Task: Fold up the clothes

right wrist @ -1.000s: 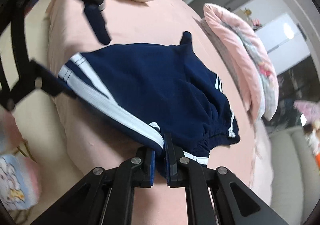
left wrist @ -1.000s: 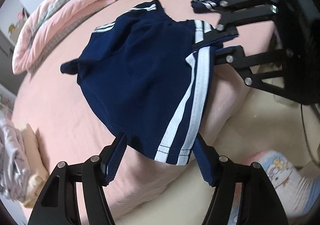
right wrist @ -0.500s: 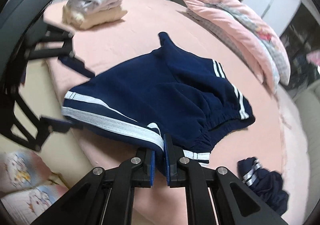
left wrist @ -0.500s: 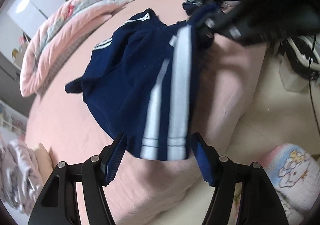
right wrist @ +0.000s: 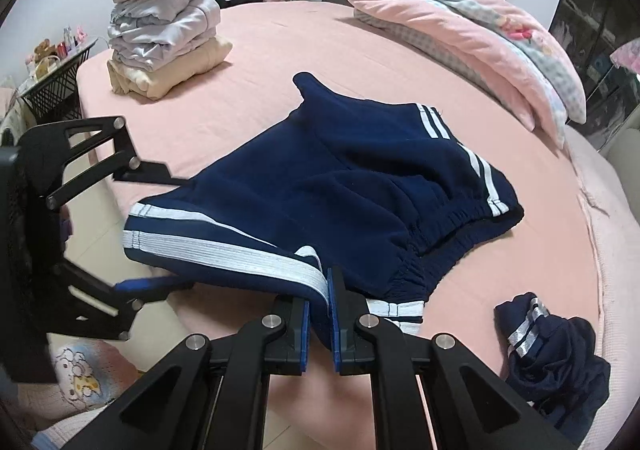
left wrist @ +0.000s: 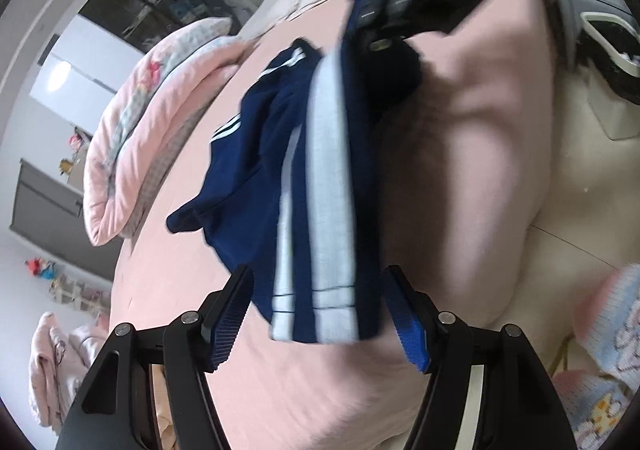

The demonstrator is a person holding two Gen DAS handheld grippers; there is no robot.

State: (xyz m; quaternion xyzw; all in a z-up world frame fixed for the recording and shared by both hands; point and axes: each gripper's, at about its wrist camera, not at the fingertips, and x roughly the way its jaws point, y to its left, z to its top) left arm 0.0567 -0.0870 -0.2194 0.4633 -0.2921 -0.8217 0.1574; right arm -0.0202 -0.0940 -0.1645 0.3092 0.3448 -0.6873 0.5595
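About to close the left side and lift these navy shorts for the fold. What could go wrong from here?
1. The left hand-held gripper is open around the striped hem; closing could catch only one layer, so the navy shorts may sag.
2. The right hand-held gripper pinches just the waistband corner, which might slip under tension.
3. The shorts lie near the bed edge and could slide off.

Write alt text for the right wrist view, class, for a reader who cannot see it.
The right gripper pinches the white-striped waistband corner of navy shorts spread on a pink bed, while the left gripper stands open at the hem. Folded clothes are stacked behind.
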